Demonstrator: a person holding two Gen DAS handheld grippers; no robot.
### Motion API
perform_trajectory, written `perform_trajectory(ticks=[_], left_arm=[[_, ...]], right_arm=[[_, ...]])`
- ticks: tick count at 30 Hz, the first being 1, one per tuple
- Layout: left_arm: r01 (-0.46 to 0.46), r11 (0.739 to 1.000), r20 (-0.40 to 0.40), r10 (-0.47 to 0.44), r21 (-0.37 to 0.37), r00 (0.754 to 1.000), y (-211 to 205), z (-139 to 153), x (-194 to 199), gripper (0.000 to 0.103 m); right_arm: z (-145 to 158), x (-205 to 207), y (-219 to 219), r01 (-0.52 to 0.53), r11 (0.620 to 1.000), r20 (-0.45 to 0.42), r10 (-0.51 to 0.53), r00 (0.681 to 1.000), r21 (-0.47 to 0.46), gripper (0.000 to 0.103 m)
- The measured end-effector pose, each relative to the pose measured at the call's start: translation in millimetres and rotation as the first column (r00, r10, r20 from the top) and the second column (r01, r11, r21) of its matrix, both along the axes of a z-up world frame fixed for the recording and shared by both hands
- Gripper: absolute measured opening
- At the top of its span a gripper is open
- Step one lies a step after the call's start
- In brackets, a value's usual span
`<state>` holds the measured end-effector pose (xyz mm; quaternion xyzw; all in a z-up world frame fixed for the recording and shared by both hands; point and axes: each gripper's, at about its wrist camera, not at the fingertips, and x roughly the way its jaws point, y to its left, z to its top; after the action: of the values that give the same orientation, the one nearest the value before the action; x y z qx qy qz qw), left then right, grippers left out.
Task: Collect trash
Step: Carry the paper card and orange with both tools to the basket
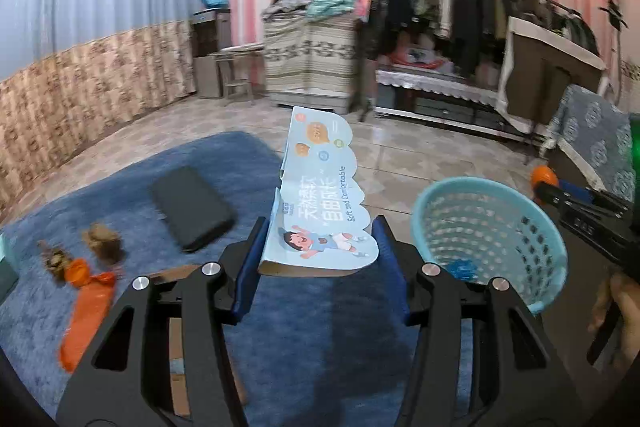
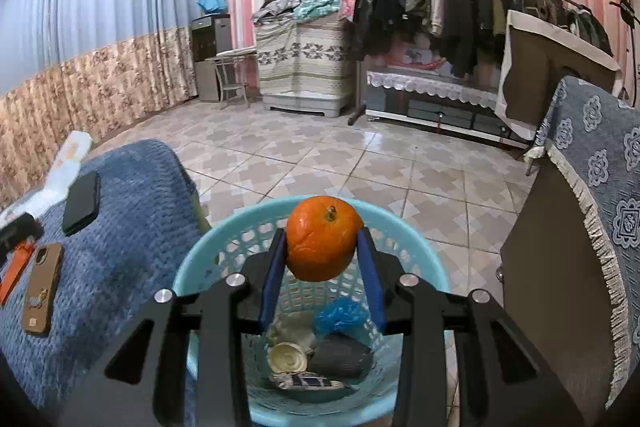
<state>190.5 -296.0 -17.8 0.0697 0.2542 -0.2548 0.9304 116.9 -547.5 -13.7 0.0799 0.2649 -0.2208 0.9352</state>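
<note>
While the right gripper (image 2: 322, 251) clenches a round orange fruit (image 2: 322, 243) directly above the pale-blue perforated plastic basket (image 2: 192, 267), at six o'clock beneath it, the left gripper (image 1: 318, 247) clasps a light-blue printed cardboard package (image 1: 320, 203).

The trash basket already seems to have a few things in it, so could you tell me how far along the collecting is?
Done: the light blue basket already holds a crumpled blue wrapper, a white lid and other scraps. In hand: the right hand-held gripper holds an orange over the basket; the left hand-held gripper grips a printed card. Left: an orange wrapper and brown scraps on the blue blanket.
</note>
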Motion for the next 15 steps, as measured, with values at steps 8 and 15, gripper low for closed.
perform_trajectory(ticks=[8,15], left_arm=[[0.110,0.994,-0.004,-0.110,-0.005,0.994,-56,-15,-10,0.051],[0.181,0.983,-0.061,-0.180,0.010,0.982,-97,-31,-9,0.051]], right_arm=[[-5,-18,-35,0.083,0.994,0.030,-0.085,0.996,0.074,0.036],[-5,-24,-45,0.112,0.990,0.048,-0.116,0.992,0.086,0.036]])
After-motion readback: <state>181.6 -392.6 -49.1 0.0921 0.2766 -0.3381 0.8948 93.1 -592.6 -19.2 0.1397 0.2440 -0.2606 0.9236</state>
